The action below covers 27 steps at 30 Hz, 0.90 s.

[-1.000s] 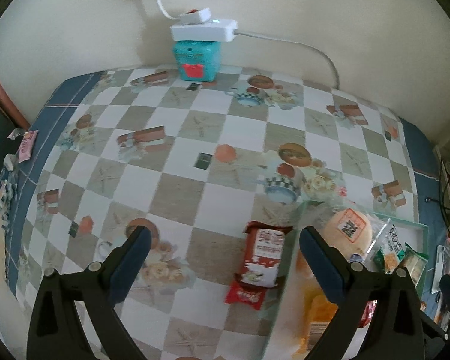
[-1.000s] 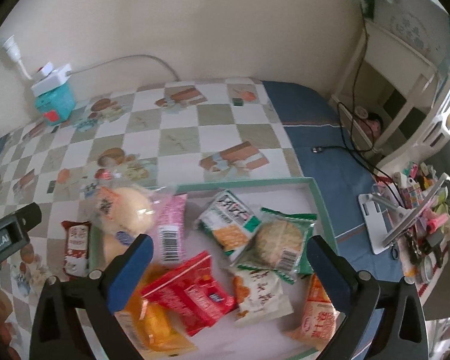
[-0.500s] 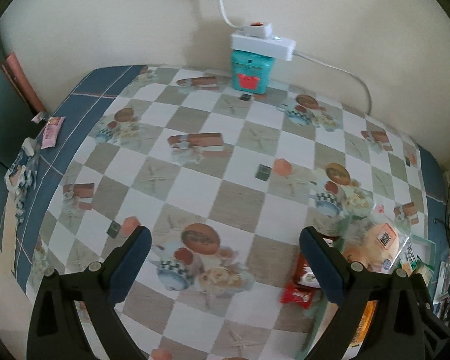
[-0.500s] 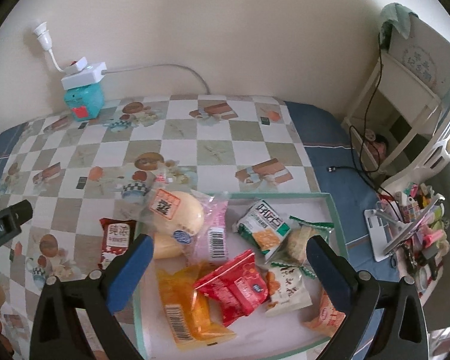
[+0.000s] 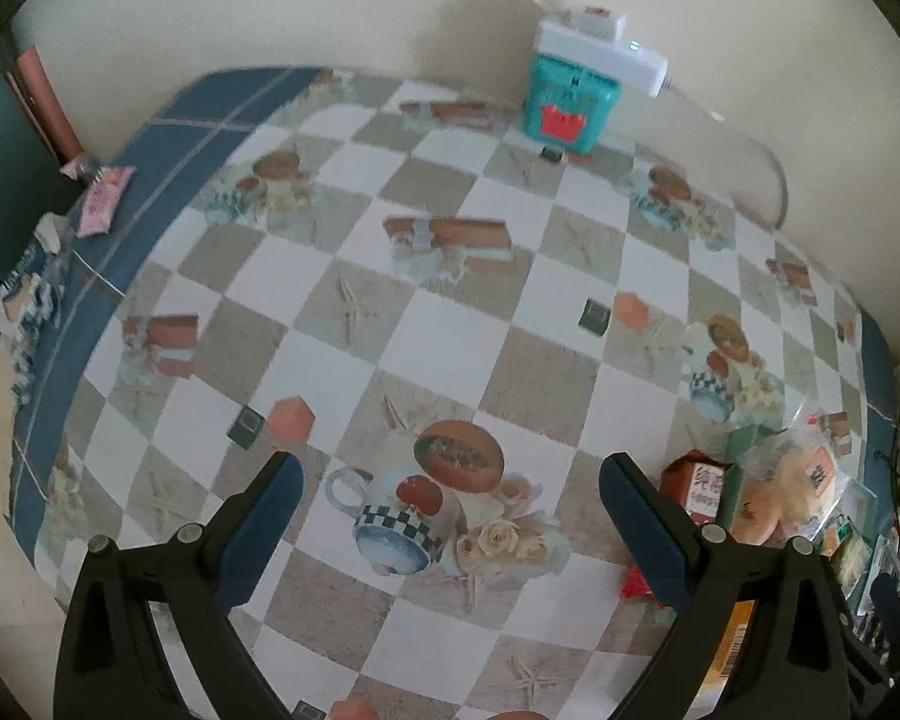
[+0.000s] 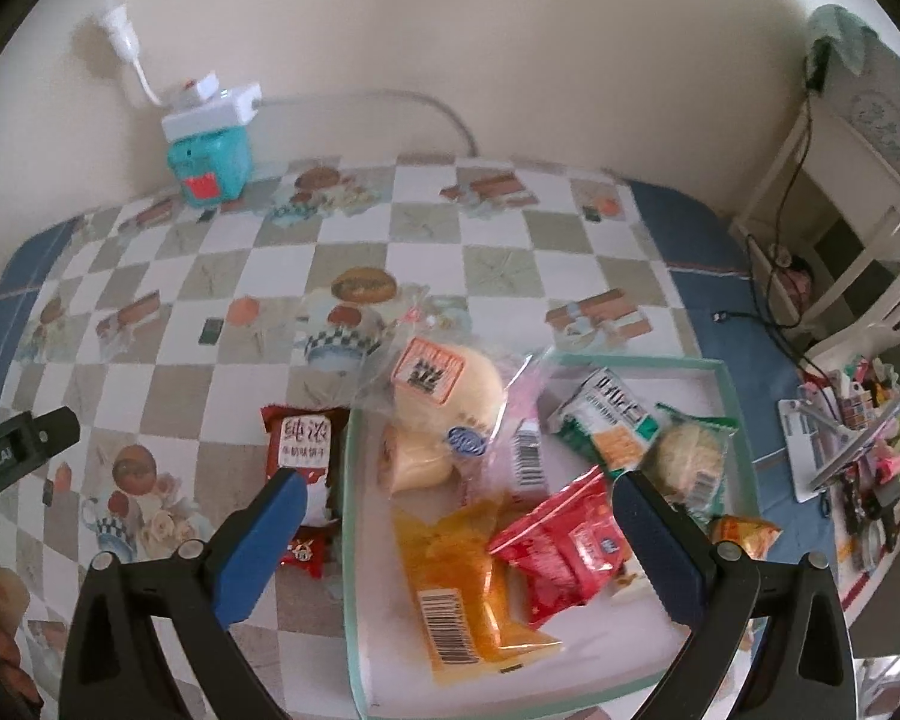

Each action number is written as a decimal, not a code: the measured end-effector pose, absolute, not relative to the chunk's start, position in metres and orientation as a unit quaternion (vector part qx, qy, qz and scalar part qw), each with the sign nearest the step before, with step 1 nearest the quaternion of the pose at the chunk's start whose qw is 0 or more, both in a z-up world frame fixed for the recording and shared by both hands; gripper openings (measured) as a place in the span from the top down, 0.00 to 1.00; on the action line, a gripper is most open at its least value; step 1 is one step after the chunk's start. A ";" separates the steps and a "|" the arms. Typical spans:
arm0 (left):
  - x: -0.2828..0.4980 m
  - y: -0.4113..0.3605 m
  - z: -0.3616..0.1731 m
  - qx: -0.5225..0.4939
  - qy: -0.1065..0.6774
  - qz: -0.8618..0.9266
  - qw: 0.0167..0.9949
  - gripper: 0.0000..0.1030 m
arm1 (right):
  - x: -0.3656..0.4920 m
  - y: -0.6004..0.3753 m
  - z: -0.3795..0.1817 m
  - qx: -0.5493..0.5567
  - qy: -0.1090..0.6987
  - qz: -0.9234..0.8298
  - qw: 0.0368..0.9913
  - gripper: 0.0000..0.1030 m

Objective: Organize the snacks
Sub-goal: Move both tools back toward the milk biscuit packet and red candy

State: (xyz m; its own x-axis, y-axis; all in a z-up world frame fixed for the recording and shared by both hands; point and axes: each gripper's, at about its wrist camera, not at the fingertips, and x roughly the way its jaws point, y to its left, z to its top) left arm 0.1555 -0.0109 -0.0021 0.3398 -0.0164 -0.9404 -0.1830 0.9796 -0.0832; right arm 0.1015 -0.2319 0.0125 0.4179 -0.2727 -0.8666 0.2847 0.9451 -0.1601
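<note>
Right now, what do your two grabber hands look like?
Both look the same. The left gripper has a black plastic frame shaped like a wide fork, with silver screws and flat dark blue pads. The right gripper has brighter blue pads. White lettering runs along the left gripper's black side.

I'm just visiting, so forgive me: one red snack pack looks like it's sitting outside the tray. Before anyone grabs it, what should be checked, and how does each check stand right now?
1. Left gripper open and holding nothing: ok.
2. Right gripper open and holding nothing: ok.
3. Red biscuit packet out of the tray, on the tablecloth: ok, it lies just beside the tray's left rim.
4. Nothing lying on the packet: ok, though the right gripper's left finger hides its lower part.
5. Free room in the green-rimmed tray: ok, a bare patch shows near the front.
6. Either gripper lined up over the packet: not ok.
</note>
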 end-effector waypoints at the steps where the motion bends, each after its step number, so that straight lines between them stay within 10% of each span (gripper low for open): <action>1: 0.157 -0.012 -0.007 -0.087 0.577 0.050 0.811 0.04 | 0.103 -0.232 0.009 0.006 0.516 -0.167 0.840 0.00; 27: 0.185 -0.105 -0.067 -0.064 0.619 -0.068 0.780 0.04 | 0.126 -0.282 -0.031 0.041 0.522 -0.231 0.820 0.00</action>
State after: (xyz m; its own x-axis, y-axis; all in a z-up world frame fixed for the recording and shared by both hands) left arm 0.1854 -0.1050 -0.0672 0.2253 -0.1855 -0.9565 0.0274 0.9825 -0.1841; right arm 0.1263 -0.2819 -0.0308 0.3483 -0.3358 -0.8752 0.4222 0.8898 -0.1734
